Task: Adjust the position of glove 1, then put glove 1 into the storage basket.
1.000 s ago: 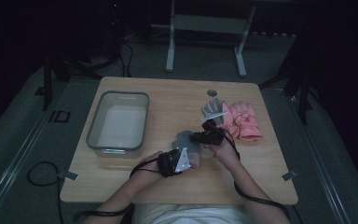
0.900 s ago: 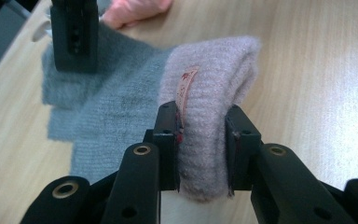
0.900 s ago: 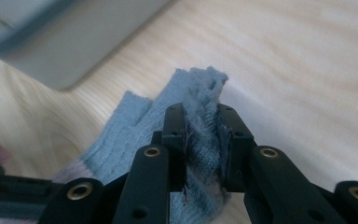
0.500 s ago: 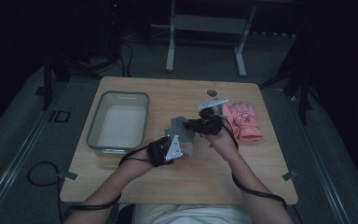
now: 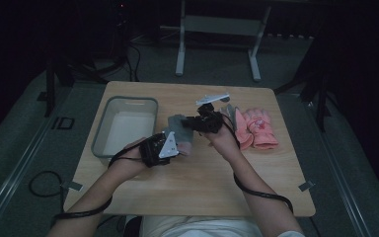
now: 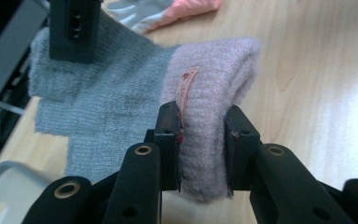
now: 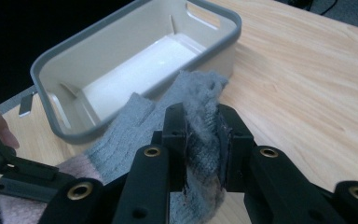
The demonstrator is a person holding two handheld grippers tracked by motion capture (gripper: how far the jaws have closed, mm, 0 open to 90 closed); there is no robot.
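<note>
Clamping both ends: left gripper fingers shut on the pink cuff, right gripper fingers shut on the grey fingertip end of the knit glove. Item: light, soft, stretchy, non-fragile; held above the desk, bin at nine o'clock. Ribbed cuff is judged the surest hold.

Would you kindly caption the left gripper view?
Hand-held gripper pinching the pink cuff of a grey knitted glove.

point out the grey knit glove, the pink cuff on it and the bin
grey knit glove (image 6: 107, 98), left gripper view, on its flat grey palm
pink cuff (image 6: 214, 84), left gripper view, on the ribbed band above the jaws
bin (image 7: 135, 65), right gripper view, on its pale inner floor
</note>
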